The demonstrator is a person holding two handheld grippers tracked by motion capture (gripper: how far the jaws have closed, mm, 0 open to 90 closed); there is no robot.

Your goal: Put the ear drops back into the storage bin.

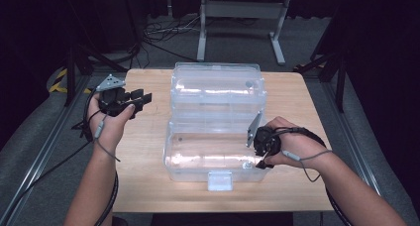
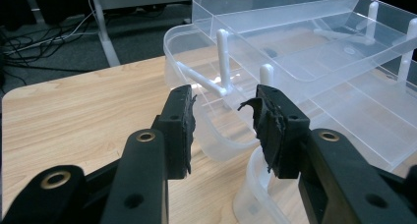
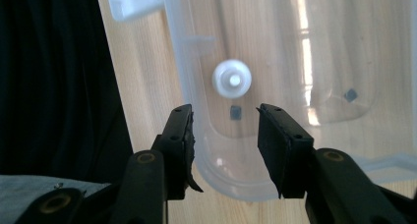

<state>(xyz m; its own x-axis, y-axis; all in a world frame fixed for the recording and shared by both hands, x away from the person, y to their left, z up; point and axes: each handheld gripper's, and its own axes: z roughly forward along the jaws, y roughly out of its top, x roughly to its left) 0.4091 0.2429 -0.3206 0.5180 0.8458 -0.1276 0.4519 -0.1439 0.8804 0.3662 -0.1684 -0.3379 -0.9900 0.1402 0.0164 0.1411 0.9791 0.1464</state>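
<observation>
**Box open on the table, both grippers free**

Box (image 1: 215,132) of clear plastic sits open in the middle of the wooden table (image 1: 143,186), its lid (image 1: 216,84) folded back to the far side. A white latch (image 1: 220,180) juts from its near edge.

I hold the left gripper (image 1: 141,99) above the table's left side, well apart from the box, its jaws pointing right toward the lid. In the left gripper view I see the jaws apart with nothing between them; beyond them a clear tray (image 2: 305,42) rides on white arms (image 2: 223,62) inside the box.

My right gripper (image 1: 262,162) hangs over the box's near right corner, pointing down. In the right gripper view its jaws stand apart and grip nothing. Below them I see the box's rounded corner and a white peg (image 3: 232,78) on its floor.
</observation>
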